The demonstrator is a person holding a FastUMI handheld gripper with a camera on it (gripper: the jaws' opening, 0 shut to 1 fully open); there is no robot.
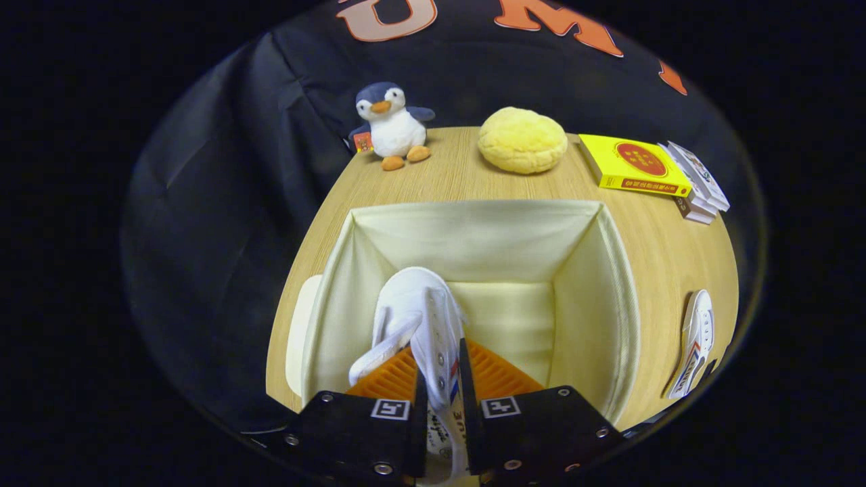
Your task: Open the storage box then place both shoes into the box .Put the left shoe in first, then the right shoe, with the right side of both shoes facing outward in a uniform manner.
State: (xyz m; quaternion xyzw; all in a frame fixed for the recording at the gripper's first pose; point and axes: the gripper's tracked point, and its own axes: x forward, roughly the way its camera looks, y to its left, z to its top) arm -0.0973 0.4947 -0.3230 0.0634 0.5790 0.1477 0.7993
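The gripper (443, 379) is pinching a white canvas shoe (423, 318) by its upper edge, both fingers pressing on the fabric wall from either side, so the jaws are closed down to the thickness of that canvas; the shoe is hanging toe-forward just ahead of the fingers, inside the mouth of the open storage box (609, 270). In my judgement the step in hand is the first placement, the box being already open and one shoe going in; whether this one is the left shoe I cannot tell for certain. The second shoe (693, 345) is lying on the wooden table (460, 176), well off to the right of the jaws and outside the box wall. The next move seems to call for lowering the held shoe to the box floor, turning it so its right side is facing outward, then spreading the fingers to let go.

The box is looking soft-sided, cream woven fabric with a stiffened rim and a flat padded floor; a pale lid-like piece (298, 331) is showing beside its left wall. The shoe is thin canvas with metal eyelets, a rounded rubber toe and a red and blue side stripe; it will likely flex under the pinch. Beyond the box, far ahead of the fingers, a plush penguin (392, 125), a round yellow bun-shaped cushion (522, 140), a glossy yellow book (636, 166) and a small stack of books (700, 182) are sitting.
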